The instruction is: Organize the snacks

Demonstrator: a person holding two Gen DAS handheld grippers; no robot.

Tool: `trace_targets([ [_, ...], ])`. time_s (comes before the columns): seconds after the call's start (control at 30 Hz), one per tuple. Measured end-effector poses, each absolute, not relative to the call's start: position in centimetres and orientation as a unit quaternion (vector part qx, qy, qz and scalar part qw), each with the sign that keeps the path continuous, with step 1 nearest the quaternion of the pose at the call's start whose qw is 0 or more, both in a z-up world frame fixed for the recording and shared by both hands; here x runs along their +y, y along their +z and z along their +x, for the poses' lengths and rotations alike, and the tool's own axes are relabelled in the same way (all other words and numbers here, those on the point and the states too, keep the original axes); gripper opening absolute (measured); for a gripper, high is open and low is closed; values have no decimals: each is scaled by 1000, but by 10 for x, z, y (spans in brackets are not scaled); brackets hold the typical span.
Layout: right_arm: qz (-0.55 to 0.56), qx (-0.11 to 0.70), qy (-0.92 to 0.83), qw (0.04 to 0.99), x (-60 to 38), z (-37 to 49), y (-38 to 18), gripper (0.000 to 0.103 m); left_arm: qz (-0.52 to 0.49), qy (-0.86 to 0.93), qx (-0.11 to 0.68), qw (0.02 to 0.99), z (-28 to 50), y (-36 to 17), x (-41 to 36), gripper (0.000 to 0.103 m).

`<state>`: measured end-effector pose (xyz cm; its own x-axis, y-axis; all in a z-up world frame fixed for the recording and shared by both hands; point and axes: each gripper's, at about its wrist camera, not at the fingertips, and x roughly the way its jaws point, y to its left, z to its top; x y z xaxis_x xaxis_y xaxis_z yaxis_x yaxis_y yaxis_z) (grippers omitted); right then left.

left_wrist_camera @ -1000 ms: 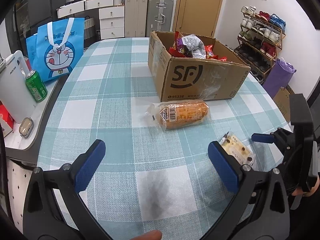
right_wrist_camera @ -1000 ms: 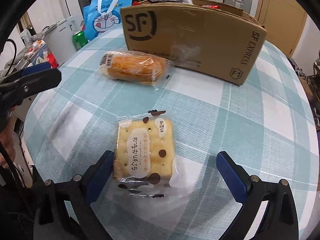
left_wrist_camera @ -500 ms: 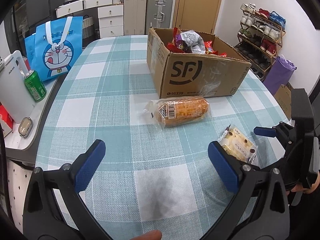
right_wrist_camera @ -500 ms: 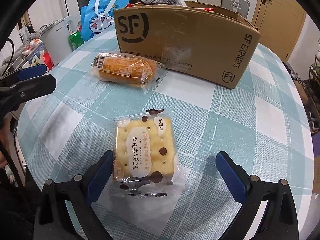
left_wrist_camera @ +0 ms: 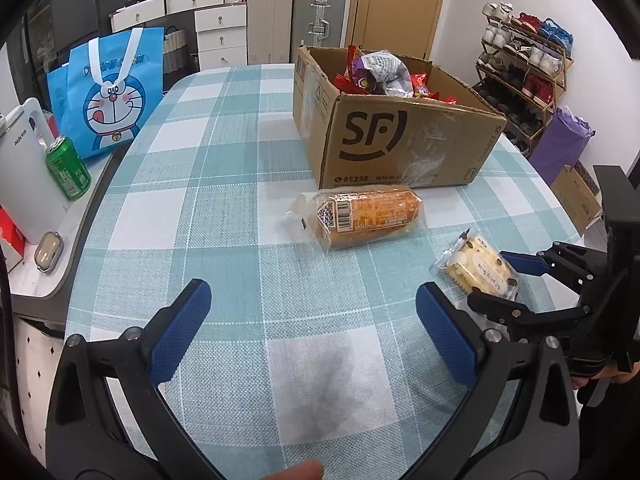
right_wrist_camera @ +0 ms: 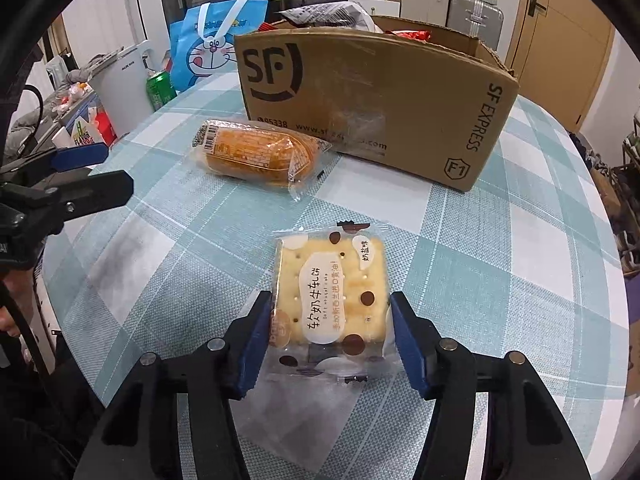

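Observation:
My right gripper (right_wrist_camera: 330, 340) is shut on a square cracker packet (right_wrist_camera: 330, 292) with brown dots, its blue pads against both side edges; the packet rests on or just above the checked tablecloth. The same packet (left_wrist_camera: 476, 266) and right gripper (left_wrist_camera: 506, 280) show at the right of the left wrist view. An orange bread packet (left_wrist_camera: 360, 216) lies in front of the open SF cardboard box (left_wrist_camera: 400, 144), which holds several snack bags; it also shows in the right wrist view (right_wrist_camera: 256, 154). My left gripper (left_wrist_camera: 312, 328) is open and empty above the near table.
A blue Doraemon bag (left_wrist_camera: 108, 96), a green can (left_wrist_camera: 68, 168) and a white appliance (left_wrist_camera: 24, 184) stand on a side counter left of the table. A shoe rack (left_wrist_camera: 524, 60) and purple bag (left_wrist_camera: 564, 144) are at the right. The table edge (left_wrist_camera: 84, 264) curves near.
My right gripper has closed from wide open onto the cracker packet's sides. The left gripper stayed open and drew back slightly, so the box and bread packet look a little farther.

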<state>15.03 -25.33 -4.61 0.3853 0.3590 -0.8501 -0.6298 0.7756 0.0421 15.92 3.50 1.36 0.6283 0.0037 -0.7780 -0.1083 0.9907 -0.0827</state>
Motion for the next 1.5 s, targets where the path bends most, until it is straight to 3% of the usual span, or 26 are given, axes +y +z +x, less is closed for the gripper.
trace_targets([
  [0.5, -42, 379, 313, 870, -291, 153, 5, 58, -57, 34, 437, 897, 181, 0, 33, 102],
  [1.2, -18, 395, 307, 866, -306, 168, 1, 58, 34, -29, 451, 891, 281, -14, 1, 102],
  [1.5, -11, 398, 307, 864, -309, 170, 2, 58, 39, -86, 515, 852, 304, -41, -17, 100],
])
